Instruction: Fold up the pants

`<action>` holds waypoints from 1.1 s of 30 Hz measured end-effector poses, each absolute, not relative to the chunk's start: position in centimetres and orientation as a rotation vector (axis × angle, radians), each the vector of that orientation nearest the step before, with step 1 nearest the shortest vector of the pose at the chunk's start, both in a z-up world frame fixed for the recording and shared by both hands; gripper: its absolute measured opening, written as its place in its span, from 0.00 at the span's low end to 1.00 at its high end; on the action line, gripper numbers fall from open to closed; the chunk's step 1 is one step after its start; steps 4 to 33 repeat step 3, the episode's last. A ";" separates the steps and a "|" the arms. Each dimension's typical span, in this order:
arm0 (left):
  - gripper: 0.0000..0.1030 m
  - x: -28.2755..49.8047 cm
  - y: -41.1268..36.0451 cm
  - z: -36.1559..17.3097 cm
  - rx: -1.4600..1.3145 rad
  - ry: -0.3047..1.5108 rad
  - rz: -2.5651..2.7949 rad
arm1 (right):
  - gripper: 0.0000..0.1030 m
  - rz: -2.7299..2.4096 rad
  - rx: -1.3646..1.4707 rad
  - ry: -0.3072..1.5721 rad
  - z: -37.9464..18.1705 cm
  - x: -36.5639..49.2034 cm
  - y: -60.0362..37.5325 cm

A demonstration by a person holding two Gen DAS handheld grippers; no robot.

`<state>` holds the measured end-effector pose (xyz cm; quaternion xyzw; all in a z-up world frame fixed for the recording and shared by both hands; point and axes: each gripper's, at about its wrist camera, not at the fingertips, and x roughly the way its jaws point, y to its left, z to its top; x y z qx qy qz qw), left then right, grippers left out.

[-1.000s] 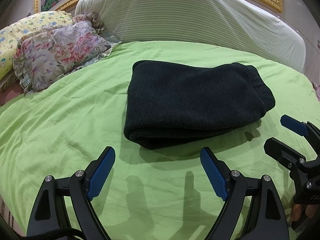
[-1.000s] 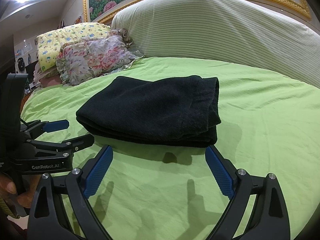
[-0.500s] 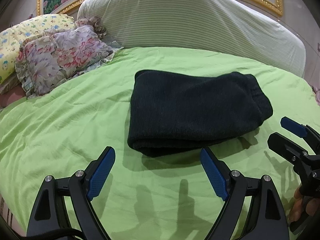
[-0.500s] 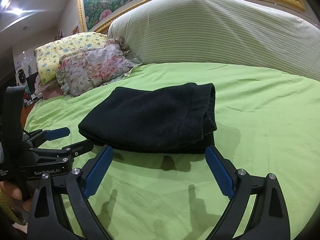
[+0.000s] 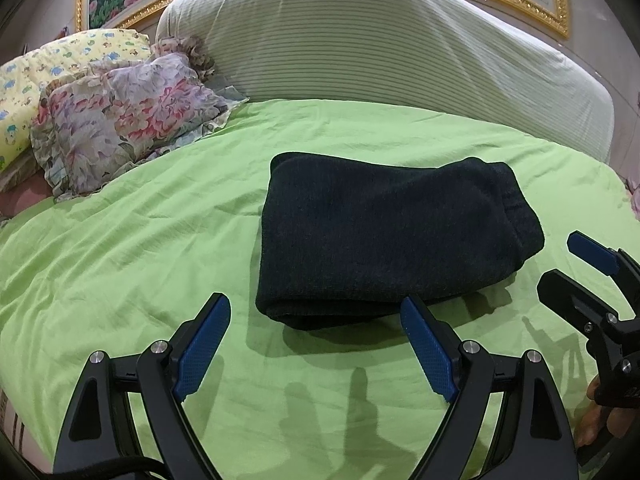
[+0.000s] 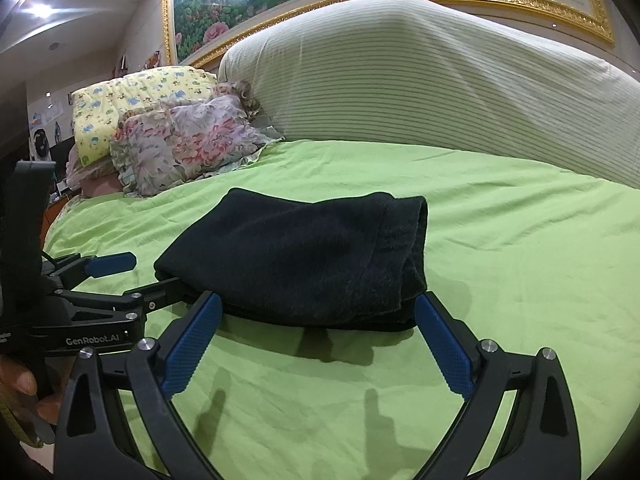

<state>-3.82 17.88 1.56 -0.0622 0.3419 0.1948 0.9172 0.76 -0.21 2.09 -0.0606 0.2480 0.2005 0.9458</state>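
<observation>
Folded pants (image 5: pixel 384 236) on the green bed (image 5: pixel 160 240).
Left gripper (image 5: pixel 316 340) and right gripper (image 6: pixel 320 328) both spread wide, empty, just before the pants, perhaps touching.

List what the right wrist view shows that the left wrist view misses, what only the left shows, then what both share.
Only the right wrist view shows the ceiling lights and the cluttered room edge at far left.

Only the left wrist view shows the pants' rounded fold edge nearest the left gripper.

Both show the folded black pants on the green sheet, the floral pillow, yellow pillow, striped bolster, and both grippers open, including the right gripper.
</observation>
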 end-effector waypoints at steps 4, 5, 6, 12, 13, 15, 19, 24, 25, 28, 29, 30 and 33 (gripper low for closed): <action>0.85 -3.9 17.6 1.8 -0.121 0.701 0.398 | 0.95 0.408 -0.092 0.514 2.1 0.9 -0.8; 0.85 -3.9 17.6 1.8 -0.121 0.701 0.398 | 0.95 0.408 -0.092 0.514 2.1 0.9 -0.8; 0.85 -3.9 17.6 1.8 -0.121 0.701 0.398 | 0.95 0.408 -0.092 0.514 2.1 0.9 -0.8; 0.85 -3.9 17.6 1.8 -0.121 0.701 0.398 | 0.95 0.408 -0.092 0.514 2.1 0.9 -0.8; 0.85 -3.9 17.6 1.8 -0.121 0.701 0.398 | 0.95 0.408 -0.092 0.514 2.1 0.9 -0.8; 0.85 -3.9 17.6 1.8 -0.121 0.701 0.398 | 0.95 0.408 -0.092 0.514 2.1 0.9 -0.8; 0.85 -3.9 17.6 1.8 -0.121 0.701 0.398 | 0.95 0.408 -0.092 0.514 2.1 0.9 -0.8; 0.85 -3.9 17.6 1.8 -0.121 0.701 0.398 | 0.95 0.408 -0.092 0.514 2.1 0.9 -0.8; 0.85 -3.9 17.6 1.8 -0.121 0.701 0.398 | 0.95 0.408 -0.092 0.514 2.1 0.9 -0.8; 0.85 -3.9 17.6 1.8 -0.121 0.701 0.398 | 0.95 0.408 -0.092 0.514 2.1 0.9 -0.8; 0.85 -3.9 17.6 1.8 -0.121 0.701 0.398 | 0.95 0.408 -0.092 0.514 2.1 0.9 -0.8; 0.85 -3.9 17.6 1.8 -0.121 0.701 0.398 | 0.95 0.408 -0.092 0.514 2.1 0.9 -0.8; 0.85 -3.9 17.6 1.8 -0.121 0.701 0.398 | 0.95 0.408 -0.092 0.514 2.1 0.9 -0.8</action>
